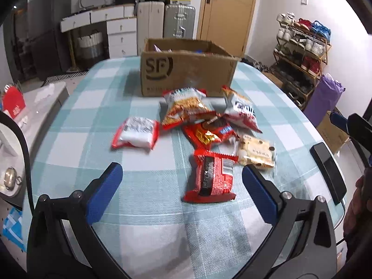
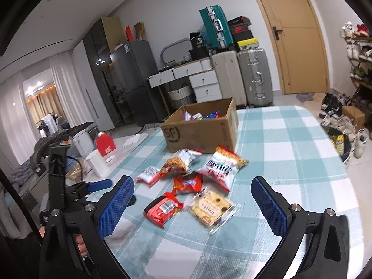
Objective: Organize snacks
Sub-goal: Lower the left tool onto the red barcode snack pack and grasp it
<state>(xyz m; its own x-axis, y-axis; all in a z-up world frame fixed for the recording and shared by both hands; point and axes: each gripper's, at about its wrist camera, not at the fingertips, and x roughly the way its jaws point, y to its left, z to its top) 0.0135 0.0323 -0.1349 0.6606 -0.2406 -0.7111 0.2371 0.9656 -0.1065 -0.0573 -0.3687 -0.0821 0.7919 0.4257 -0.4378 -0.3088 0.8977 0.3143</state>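
Several snack packets lie on the checked tablecloth (image 1: 144, 167) in front of a brown SF cardboard box (image 1: 186, 69). Nearest is a red wafer packet (image 1: 214, 177), with a clear biscuit packet (image 1: 255, 153) beside it and a red-and-white packet (image 1: 136, 133) to the left. My left gripper (image 1: 181, 193) is open and empty, just short of the red wafer packet. My right gripper (image 2: 193, 207) is open and empty above the red wafer packet (image 2: 162, 210) and the biscuit packet (image 2: 210, 207). The box (image 2: 202, 130) holds several snacks.
A black phone (image 1: 329, 174) lies at the table's right edge. A side counter with a red box (image 2: 105, 145) and a white jug (image 2: 97, 164) stands left of the table. Suitcases, drawers, a door and a shoe rack (image 1: 302, 55) are behind.
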